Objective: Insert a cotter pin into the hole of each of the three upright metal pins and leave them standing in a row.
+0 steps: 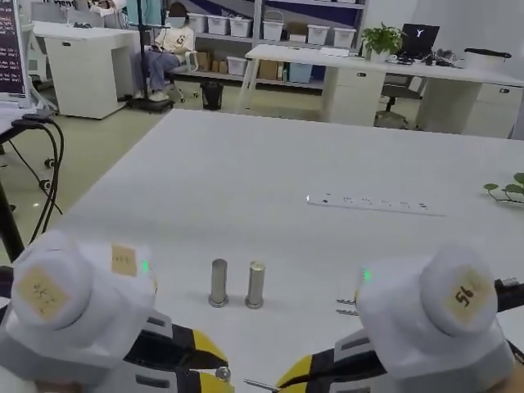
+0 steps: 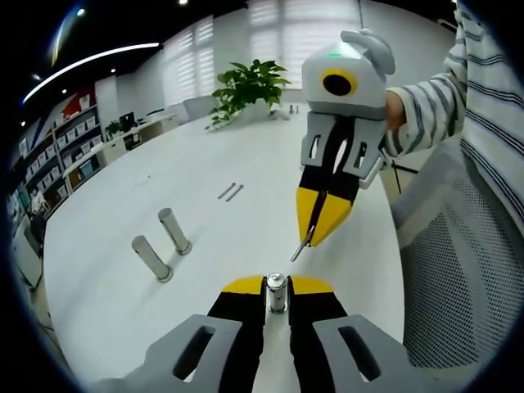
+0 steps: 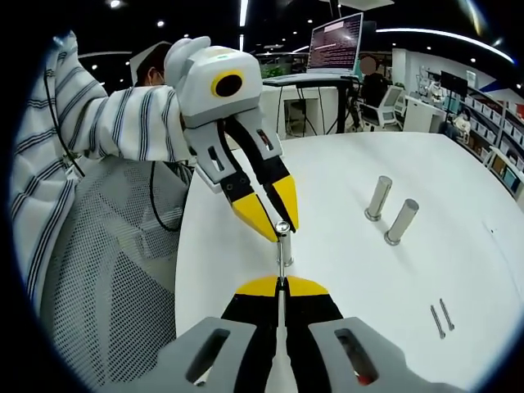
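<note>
Steel and smooth, one pin (image 2: 277, 293) sat pinched by its upper end between the left claw's (image 2: 277, 283) yellow tips. I could not tell whether its foot rested on the table (image 1: 246, 180). The right claw (image 3: 281, 286) was pressed together on a cotter (image 2: 301, 247), a thin wire poking out ahead of its tips, close to that pin and aimed at it. Two other pins (image 1: 219, 283) stood upright side by side well ahead of both claws, and two spare cotters (image 1: 347, 306) lay flat just ahead of the right claw.

The pin looked stiff, heavy for its size and slick, so it would likely twist under a sideways push. It wants a firm hold that leaves the hole clear. The cotter looked light and easily bent, best held near its head with the legs free.
</note>
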